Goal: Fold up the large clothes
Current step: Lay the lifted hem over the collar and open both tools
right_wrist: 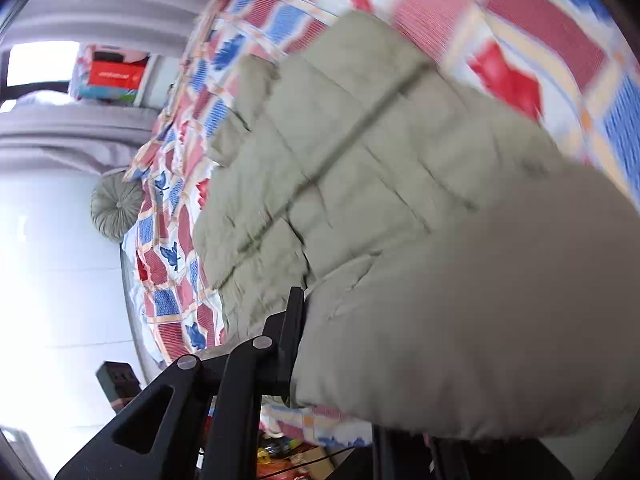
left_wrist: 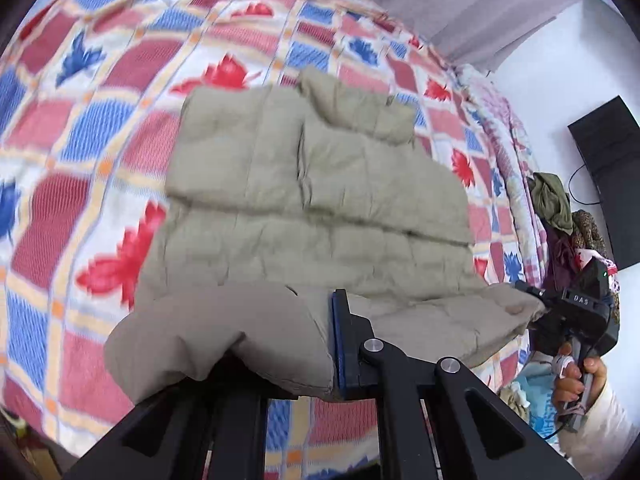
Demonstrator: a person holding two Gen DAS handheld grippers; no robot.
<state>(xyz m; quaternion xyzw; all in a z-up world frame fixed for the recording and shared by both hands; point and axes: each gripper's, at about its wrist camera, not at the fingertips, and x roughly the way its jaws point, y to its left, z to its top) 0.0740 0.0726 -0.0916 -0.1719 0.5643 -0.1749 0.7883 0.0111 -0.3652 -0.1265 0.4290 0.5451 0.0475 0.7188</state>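
A beige quilted puffer jacket (left_wrist: 312,184) lies on a bed covered by a red, blue and white checked quilt (left_wrist: 96,128). Its sleeves are folded in over the body. My left gripper (left_wrist: 288,344) is shut on the jacket's near hem; fabric drapes over and hides its left finger. My right gripper (left_wrist: 532,300) shows at the right of the left wrist view, shut on the hem's other corner. In the right wrist view the jacket (right_wrist: 360,184) bulges over my right gripper (right_wrist: 344,344), hiding its right finger.
A pile of dark clothes (left_wrist: 560,216) sits past the bed's right edge, by a black panel (left_wrist: 608,168) on the white wall. A round grey cushion (right_wrist: 116,204) and stacked boxes (right_wrist: 112,76) lie beyond the bed's far side. Curtains (left_wrist: 460,0) hang behind.
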